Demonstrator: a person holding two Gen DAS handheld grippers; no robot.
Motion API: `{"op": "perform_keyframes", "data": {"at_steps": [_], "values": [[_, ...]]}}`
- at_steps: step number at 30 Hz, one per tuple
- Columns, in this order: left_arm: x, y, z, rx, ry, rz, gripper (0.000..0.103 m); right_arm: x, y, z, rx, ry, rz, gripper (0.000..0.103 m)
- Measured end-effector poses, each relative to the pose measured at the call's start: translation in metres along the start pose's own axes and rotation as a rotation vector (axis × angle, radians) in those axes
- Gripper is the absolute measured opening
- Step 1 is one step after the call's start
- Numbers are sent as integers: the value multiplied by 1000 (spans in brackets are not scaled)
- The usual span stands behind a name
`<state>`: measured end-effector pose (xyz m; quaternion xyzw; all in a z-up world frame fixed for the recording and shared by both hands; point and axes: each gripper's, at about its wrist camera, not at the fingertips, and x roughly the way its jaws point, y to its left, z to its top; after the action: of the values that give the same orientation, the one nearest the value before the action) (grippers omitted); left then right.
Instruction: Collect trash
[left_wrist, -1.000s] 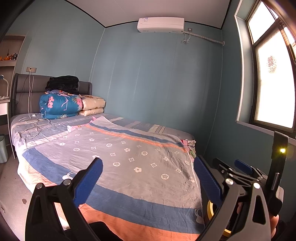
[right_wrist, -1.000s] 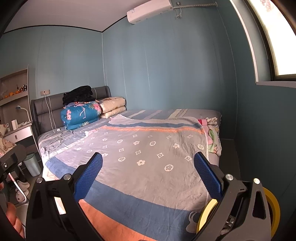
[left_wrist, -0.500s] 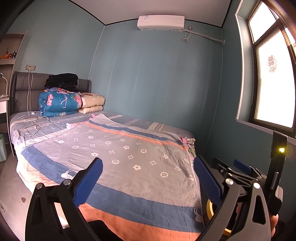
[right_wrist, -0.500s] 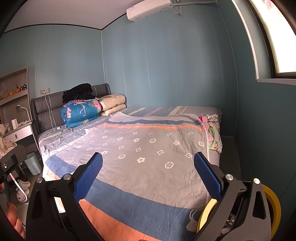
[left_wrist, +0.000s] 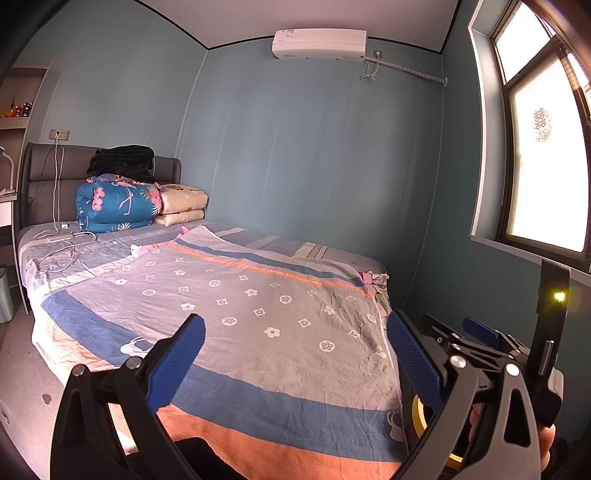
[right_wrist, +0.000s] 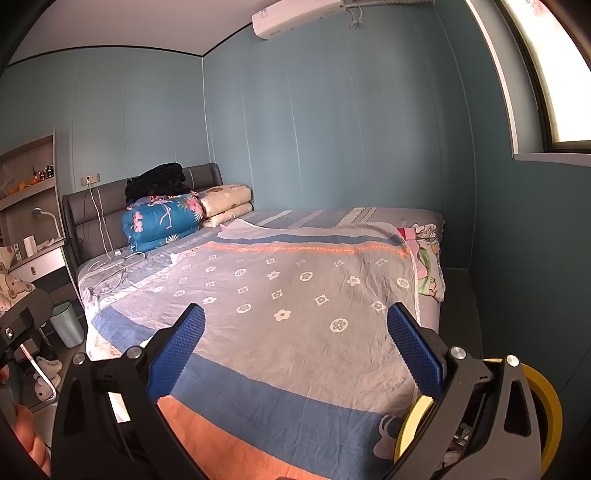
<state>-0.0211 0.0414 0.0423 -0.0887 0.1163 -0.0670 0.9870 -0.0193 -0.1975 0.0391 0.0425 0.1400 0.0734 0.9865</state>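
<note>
Both claws hang at the foot of the bed, pointing toward 12 o'clock along the spread. The left claw is released, blue pads wide apart with nothing between them; the right claw is likewise spread and empty.

The yellow-rimmed bin sits at 4 o'clock in the right view, partly hidden behind the claw's right arm, down by the bed's foot corner. In the left view its rim shows at 5 o'clock, below the other claw. No loose trash can be made out on the bed from here.

The bed's right edge runs toward 1 o'clock, with a narrow strip of dark floor between it and the blue wall. A patterned cloth droops over that edge. At the head, toward 10 o'clock, folded quilts and a dark bundle stack against the headboard; white cables lie on the sheet beside them.

On the left side, at 9 o'clock, a pale green basket stands on the floor below a table, leaving a tight passage.
</note>
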Motion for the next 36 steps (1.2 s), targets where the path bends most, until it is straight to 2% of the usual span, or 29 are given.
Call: {"op": "perform_keyframes", "data": {"at_steps": [36], "values": [[4, -3, -5, 1, 21, -6, 95, -3, 4, -8, 6, 22, 3, 95]]}}
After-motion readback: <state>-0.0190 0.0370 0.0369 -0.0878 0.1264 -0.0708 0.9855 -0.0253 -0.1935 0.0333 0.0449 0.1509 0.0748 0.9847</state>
